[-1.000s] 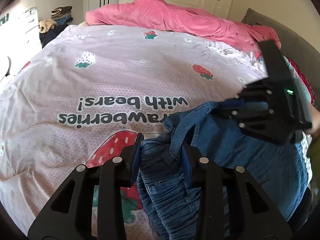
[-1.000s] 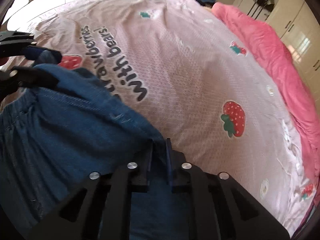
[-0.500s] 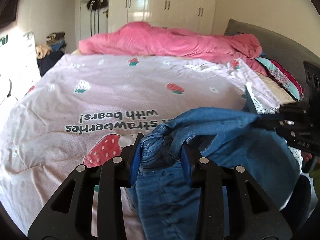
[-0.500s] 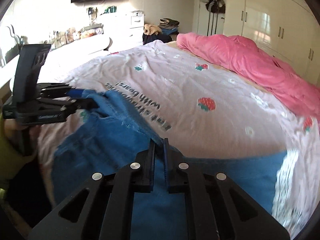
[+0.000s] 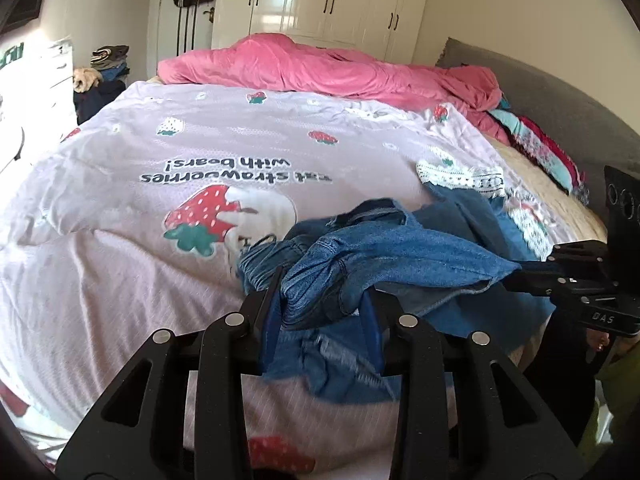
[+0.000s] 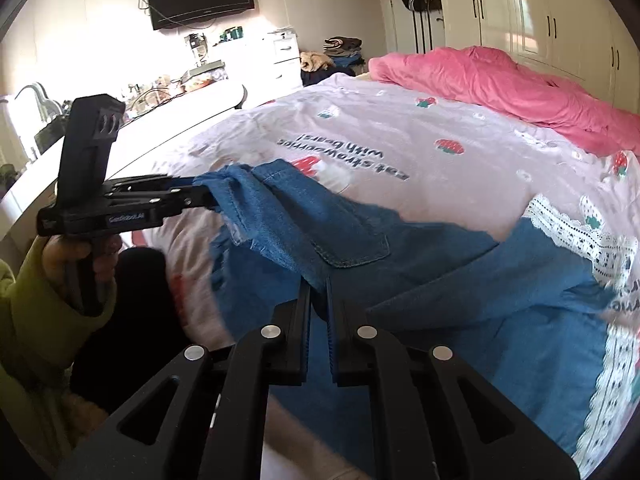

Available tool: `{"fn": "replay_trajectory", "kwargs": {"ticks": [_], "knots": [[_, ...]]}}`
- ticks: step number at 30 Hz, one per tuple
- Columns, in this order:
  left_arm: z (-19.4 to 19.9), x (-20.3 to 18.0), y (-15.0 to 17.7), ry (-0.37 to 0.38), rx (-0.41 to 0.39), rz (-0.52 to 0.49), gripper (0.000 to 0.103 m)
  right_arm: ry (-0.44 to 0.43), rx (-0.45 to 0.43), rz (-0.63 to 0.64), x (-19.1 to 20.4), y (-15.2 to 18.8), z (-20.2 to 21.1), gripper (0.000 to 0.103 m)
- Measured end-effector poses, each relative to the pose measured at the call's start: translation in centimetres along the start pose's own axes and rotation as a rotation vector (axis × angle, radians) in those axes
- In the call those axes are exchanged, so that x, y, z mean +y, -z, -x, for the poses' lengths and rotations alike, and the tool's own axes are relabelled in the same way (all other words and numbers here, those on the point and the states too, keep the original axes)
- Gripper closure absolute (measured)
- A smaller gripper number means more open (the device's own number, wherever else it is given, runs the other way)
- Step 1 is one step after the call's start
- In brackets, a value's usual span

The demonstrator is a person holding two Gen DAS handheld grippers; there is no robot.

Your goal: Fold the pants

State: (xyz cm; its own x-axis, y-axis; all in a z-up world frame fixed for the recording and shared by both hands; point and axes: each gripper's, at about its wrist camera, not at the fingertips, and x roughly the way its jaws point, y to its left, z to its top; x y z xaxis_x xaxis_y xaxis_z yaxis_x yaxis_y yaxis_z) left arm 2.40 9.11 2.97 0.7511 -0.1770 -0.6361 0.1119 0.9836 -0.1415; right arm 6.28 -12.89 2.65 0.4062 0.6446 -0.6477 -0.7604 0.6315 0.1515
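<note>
Blue denim pants with white lace-trimmed patterned cuffs are held up over the near edge of the bed. My left gripper is shut on a bunched corner of the waistband; it also shows in the right wrist view. My right gripper is shut on the other waistband corner and appears in the left wrist view. The waistband is stretched between them, and the legs trail over the bedspread to the right.
The bed has a lilac strawberry-print bedspread with a crumpled pink duvet at the far end. A grey headboard runs along the right. A white desk with clutter stands on the left, wardrobes behind.
Both grippers have lifted and pulled back toward the bed's near edge, raising the waistband. The pants have spread out, and the lace cuffs now show on the bedspread.
</note>
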Motion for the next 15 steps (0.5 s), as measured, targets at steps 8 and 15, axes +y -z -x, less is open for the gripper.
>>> {"fn": "replay_trajectory", "kwargs": {"ticks": [8, 15], "knots": [[-1.1, 0.5, 2.8, -0.025, 0.114, 0.017, 0.068, -0.007, 0.112, 0.002, 2.3, 3.6, -2.9, 0.096], [-0.4, 1.9, 3.9, -0.021, 0.175, 0.062, 0.056, 0.000, 0.153, -0.023, 2.3, 5.0, -4.7, 0.092]]}}
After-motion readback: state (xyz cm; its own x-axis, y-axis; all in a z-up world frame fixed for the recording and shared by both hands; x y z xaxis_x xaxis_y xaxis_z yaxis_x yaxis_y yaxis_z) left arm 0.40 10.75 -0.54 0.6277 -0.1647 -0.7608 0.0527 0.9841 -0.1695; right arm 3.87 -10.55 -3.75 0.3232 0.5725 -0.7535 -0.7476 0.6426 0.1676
